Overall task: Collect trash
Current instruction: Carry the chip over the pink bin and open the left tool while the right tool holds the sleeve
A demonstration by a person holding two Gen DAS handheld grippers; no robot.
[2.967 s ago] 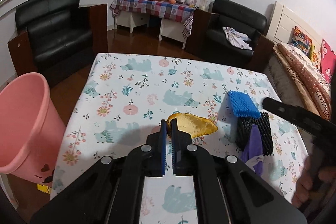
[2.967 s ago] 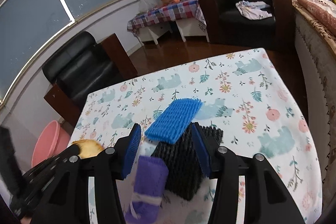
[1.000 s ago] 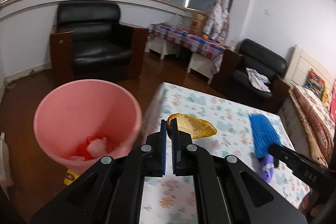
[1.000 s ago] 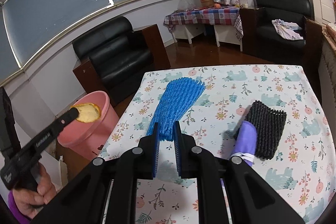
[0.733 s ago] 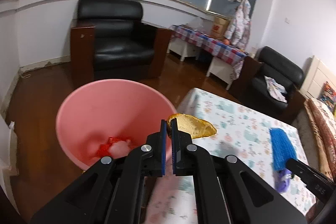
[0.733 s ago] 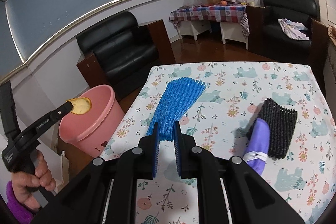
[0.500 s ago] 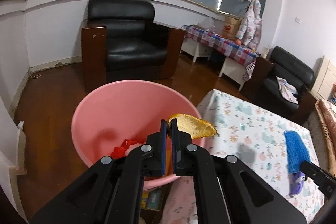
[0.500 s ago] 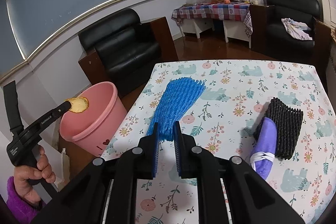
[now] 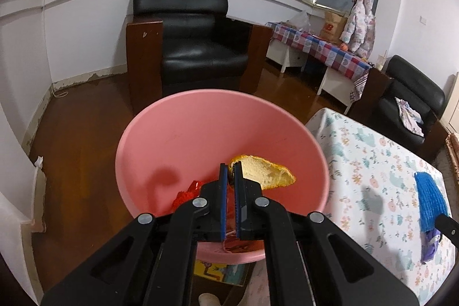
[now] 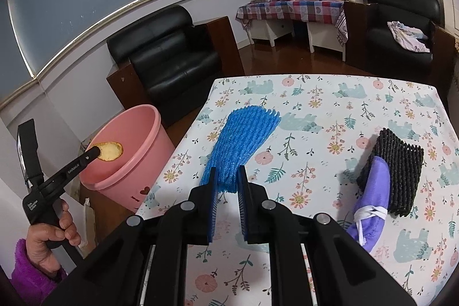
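My left gripper [image 9: 231, 172] is shut on a yellow orange peel [image 9: 265, 170] and holds it over the mouth of the pink bin [image 9: 183, 134]. Red and white scraps lie in the bin's bottom. In the right wrist view the same peel [image 10: 110, 150] hangs above the bin [image 10: 137, 162] beside the table. My right gripper [image 10: 225, 177] is shut on the near end of a blue foam net [image 10: 243, 134], which hangs above the flowered tablecloth [image 10: 315, 111]. A black foam net [image 10: 398, 165] and a purple cloth bundle [image 10: 373, 202] lie on the table to the right.
Black armchairs [image 9: 189, 48] stand on the wooden floor behind the bin and at the far right. A side table with a checked cloth [image 9: 315, 48] is at the back wall. A person's hand in a purple sleeve [image 10: 48, 243] grips the left tool.
My left gripper carried the peel leftwards off the table and down over the pink bin. The right gripper took hold of the blue net, lifted it and drifted slightly toward the bin side.
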